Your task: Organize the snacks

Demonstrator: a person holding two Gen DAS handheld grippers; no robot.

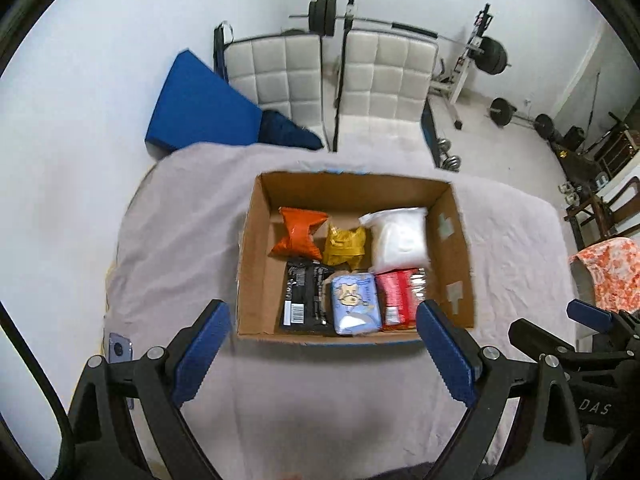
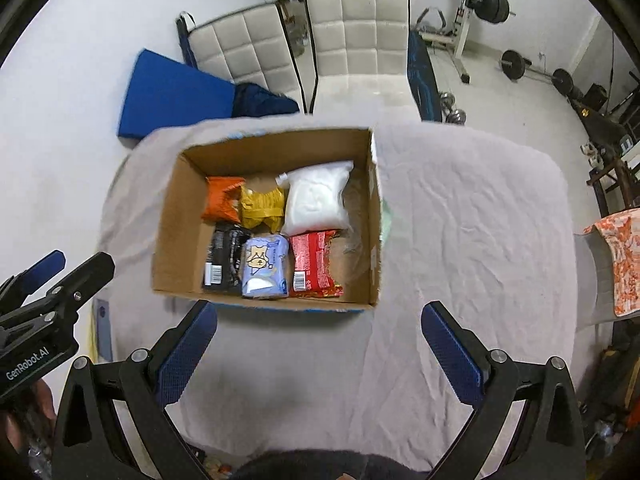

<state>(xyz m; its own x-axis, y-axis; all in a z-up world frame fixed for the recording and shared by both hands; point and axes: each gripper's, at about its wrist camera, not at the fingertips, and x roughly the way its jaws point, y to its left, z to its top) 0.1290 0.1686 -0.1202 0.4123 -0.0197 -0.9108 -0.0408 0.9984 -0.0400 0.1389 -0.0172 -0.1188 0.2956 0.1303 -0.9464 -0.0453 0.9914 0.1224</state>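
An open cardboard box (image 1: 256, 248) (image 2: 172, 216) stands on a table under a pale cloth (image 1: 172, 220) (image 2: 460, 220). Inside lie an orange packet (image 1: 298, 234) (image 2: 220, 202), a yellow packet (image 1: 344, 246) (image 2: 262, 208), a white bag (image 1: 400, 238) (image 2: 316, 200), a black packet (image 1: 302, 296) (image 2: 222, 260), a light-blue packet (image 1: 354, 304) (image 2: 264, 266) and a red packet (image 1: 398, 294) (image 2: 314, 262). My left gripper (image 1: 324, 322) (image 2: 60, 266) hangs open above the box's near edge, empty. My right gripper (image 2: 320, 322) is open and empty too, above the cloth just in front of the box; one blue pad (image 1: 588, 314) shows in the left wrist view.
Behind the table stand two white quilted chairs (image 1: 384, 76) (image 2: 356, 32) and a blue mat (image 1: 200, 104) (image 2: 172, 92). Barbells and weight plates (image 1: 496, 56) (image 2: 492, 2) fill the back right. An orange floral cloth (image 1: 612, 268) (image 2: 616, 256) hangs at the right.
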